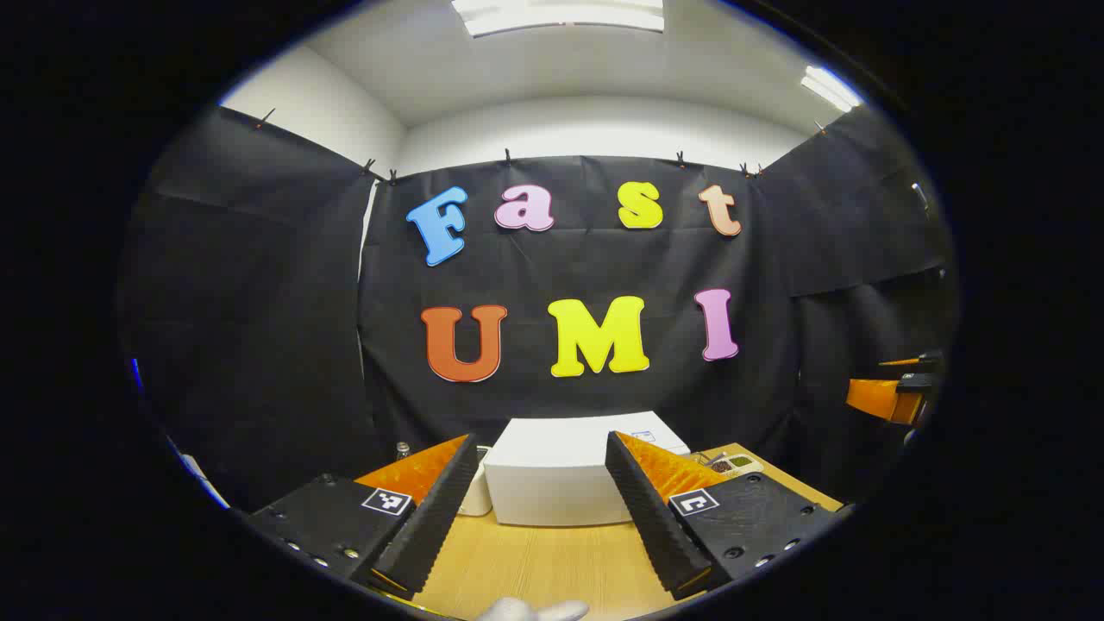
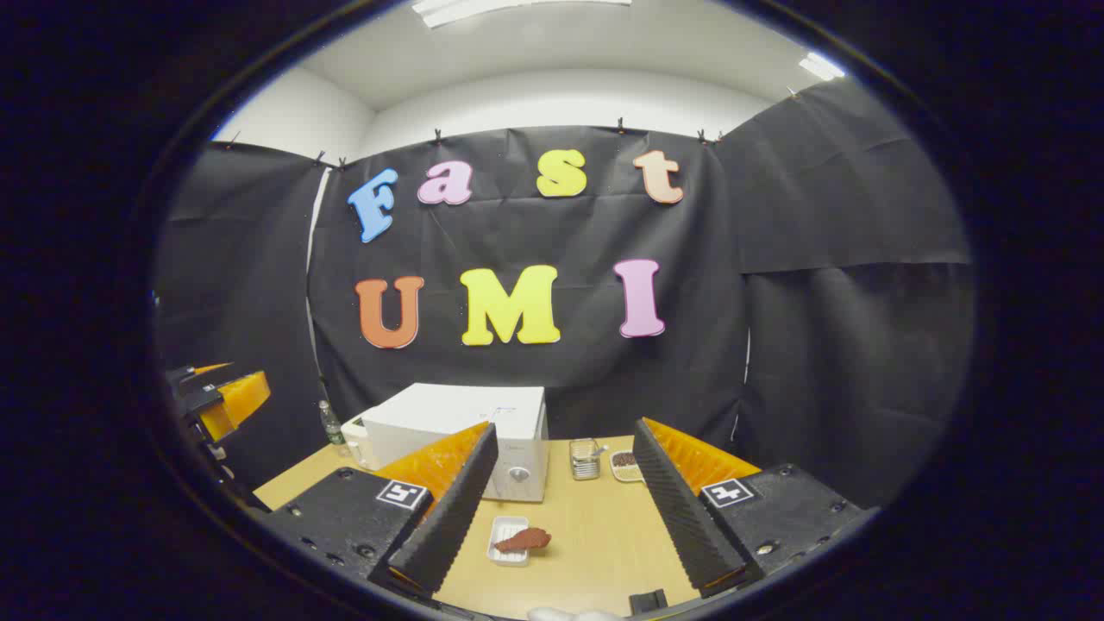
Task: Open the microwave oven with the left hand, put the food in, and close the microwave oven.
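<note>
Left gripper (image 1: 539, 509) hovered above the table (image 1: 535, 561), jaws apart and empty, facing the closed microwave oven (image 1: 569, 474) at the far side. Right gripper (image 2: 556, 509) likewise stood spread, empty. Food (image 2: 523, 540) lay on a small white tray (image 2: 507, 542) near the oven's front.
</note>
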{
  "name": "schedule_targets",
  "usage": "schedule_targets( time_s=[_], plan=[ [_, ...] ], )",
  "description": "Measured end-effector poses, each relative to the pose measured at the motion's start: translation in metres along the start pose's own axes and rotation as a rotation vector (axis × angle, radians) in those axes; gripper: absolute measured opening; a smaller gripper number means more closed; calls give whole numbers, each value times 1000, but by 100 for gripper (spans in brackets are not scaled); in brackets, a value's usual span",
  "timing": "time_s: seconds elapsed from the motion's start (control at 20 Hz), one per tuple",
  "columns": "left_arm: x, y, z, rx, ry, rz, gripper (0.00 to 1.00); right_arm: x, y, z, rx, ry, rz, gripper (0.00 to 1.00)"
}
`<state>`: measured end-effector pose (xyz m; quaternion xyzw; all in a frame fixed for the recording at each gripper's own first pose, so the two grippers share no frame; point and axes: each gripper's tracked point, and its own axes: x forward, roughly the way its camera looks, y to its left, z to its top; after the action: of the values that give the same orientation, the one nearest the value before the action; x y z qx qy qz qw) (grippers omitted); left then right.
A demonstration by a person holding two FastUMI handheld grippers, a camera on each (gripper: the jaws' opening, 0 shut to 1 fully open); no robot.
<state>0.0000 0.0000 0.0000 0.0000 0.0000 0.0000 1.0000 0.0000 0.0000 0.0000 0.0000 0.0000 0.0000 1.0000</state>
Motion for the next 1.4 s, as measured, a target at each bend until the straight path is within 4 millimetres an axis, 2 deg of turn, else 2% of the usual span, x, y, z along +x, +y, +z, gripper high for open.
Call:
schedule_targets(
  time_s=[0.05,0.25,0.3,0.35,0.4,0.45,0.5,0.55,0.6,0.65,0.7,0.85,0.9,0.95,1.0,1.05,1.1,1.25,1.3,1.35,1.4],
  plan=[
    [4,-2,-2,4,5,3,93,4,-1,2,-5,-4,6,91],
    [21,-10,-5,3,12,11,93,23,-6,8,-37,-7,14,91],
    [25,-13,-4,0,8,6,93,27,-4,6,-34,-2,18,100],
    [29,-15,-5,-1,8,5,100,31,-4,5,-32,-1,24,91],
    [32,-17,-5,-2,11,2,93,35,-6,3,-34,3,19,91],
    [35,-19,-7,-3,13,-1,93,38,-7,2,-34,5,16,100],
    [37,-21,-9,-8,18,-7,93,38,-6,1,-29,9,18,91],
    [41,-23,-10,-9,18,-13,93,40,-7,1,-23,10,20,100],
    [44,-24,-12,-4,18,-13,100,43,-10,0,-24,11,16,91],
    [49,-23,-18,5,24,-11,93,45,-13,0,-24,11,11,100],
    [54,-27,-26,13,41,-12,93,46,-16,0,-26,11,5,91],
    [70,-47,-52,-1,69,-35,93,47,-25,4,-50,7,0,91],
    [76,-56,-60,-9,66,-46,93,46,-27,5,-55,7,2,100],
    [84,-63,-69,-18,56,-54,93,46,-31,5,-59,12,2,91],
    [90,-73,-79,-26,50,-64,93,46,-35,4,-66,17,3,100],
    [98,-84,-88,-25,49,-79,93,46,-40,5,-76,20,2,100],
    [106,-93,-99,-27,44,-86,92,45,-45,5,-89,24,-1,91],
    [136,-128,-133,-43,42,-117,93,44,-58,7,-131,33,-2,91],
    [147,-138,-144,-46,43,-127,93,45,-63,8,-143,34,-2,100],
    [157,-148,-159,-49,65,-133,93,46,-67,8,-154,31,1,100],
    [167,-154,-170,-51,73,-134,93,49,-70,7,-167,34,0,91]
  ],
)
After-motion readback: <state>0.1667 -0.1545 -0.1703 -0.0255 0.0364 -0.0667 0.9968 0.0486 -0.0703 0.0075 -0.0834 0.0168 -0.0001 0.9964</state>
